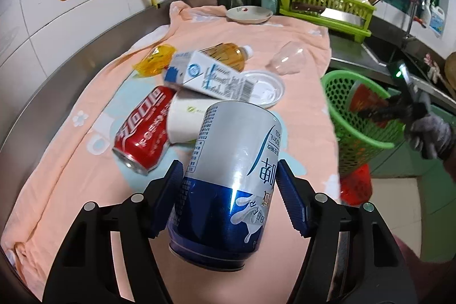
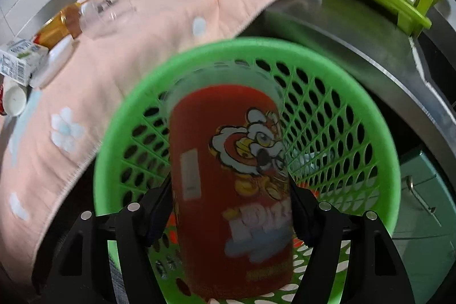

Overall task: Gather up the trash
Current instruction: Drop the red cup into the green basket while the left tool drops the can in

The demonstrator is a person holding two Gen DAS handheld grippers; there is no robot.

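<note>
— Where are we with the left gripper (image 1: 229, 200)?

— Its jaws are clamped on the blue-and-silver can (image 1: 228, 181), one pad on each side, and we hold it tilted above the peach towel (image 1: 85, 161) that covers the tabletop (image 1: 353, 56).

— And the right gripper (image 2: 230, 207)?

— We have its jaws closed on the red cup (image 2: 230, 190), which has a cartoon print, right over the mouth of the green basket (image 2: 356, 110). The picture is blurred, so we cannot tell how far into the basket it sits.

— What is lying around?

— Just beyond the can: a red can (image 1: 142, 130) on its side, touching a white paper cup (image 1: 185, 121), with a milk carton (image 1: 208, 76) lying across them. Behind the carton we see a bottle (image 1: 228, 54) of amber liquid, a yellow wrapper (image 1: 155, 60) and a white lid (image 1: 265, 87); a clear plastic cup (image 1: 287, 59) lies apart, nearer the towel's far edge.

— Anything farther back?

— A plate (image 1: 249, 13) at the towel's far end, and a lime dish rack (image 1: 327, 7) beside it. The basket stands off the tabletop's edge, to the right.
</note>
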